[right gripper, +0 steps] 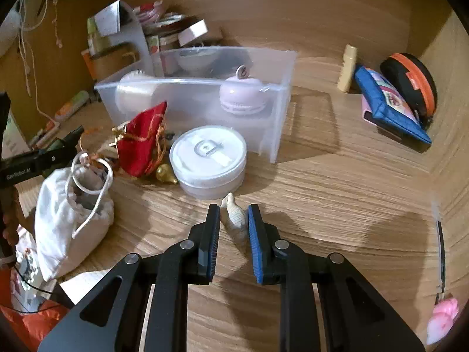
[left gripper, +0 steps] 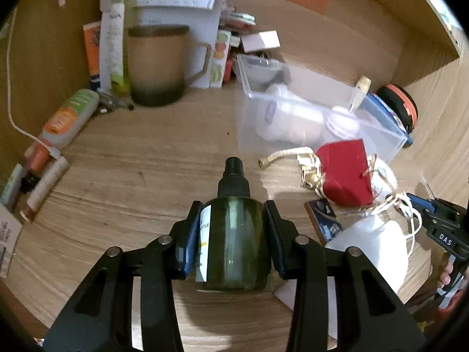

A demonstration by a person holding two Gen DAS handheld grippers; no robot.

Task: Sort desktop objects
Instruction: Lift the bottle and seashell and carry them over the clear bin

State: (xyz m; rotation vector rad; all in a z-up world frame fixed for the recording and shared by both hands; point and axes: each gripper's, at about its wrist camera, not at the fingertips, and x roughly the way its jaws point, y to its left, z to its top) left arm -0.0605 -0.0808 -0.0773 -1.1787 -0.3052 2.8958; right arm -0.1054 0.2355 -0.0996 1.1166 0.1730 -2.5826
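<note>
My left gripper (left gripper: 233, 220) is shut on a dark green spray bottle (left gripper: 234, 243) with a black nozzle, held above the wooden desk (left gripper: 132, 176). My right gripper (right gripper: 233, 217) is shut on a pale ribbed seashell (right gripper: 234, 220) just in front of a round white lidded container (right gripper: 208, 161). A clear plastic bin (right gripper: 263, 117) holds a white cylinder and a lilac round device. The bin also shows in the left wrist view (left gripper: 307, 117). A red drawstring pouch (right gripper: 142, 143) and a white drawstring bag (right gripper: 67, 214) lie to the left.
A brown mug (left gripper: 159, 64), tubes and papers stand at the back left. A blue pouch (right gripper: 390, 108), an orange-trimmed black case (right gripper: 410, 82) and a cream tube (right gripper: 347, 69) lie at the back right. A pink object (right gripper: 442, 319) sits at the right edge.
</note>
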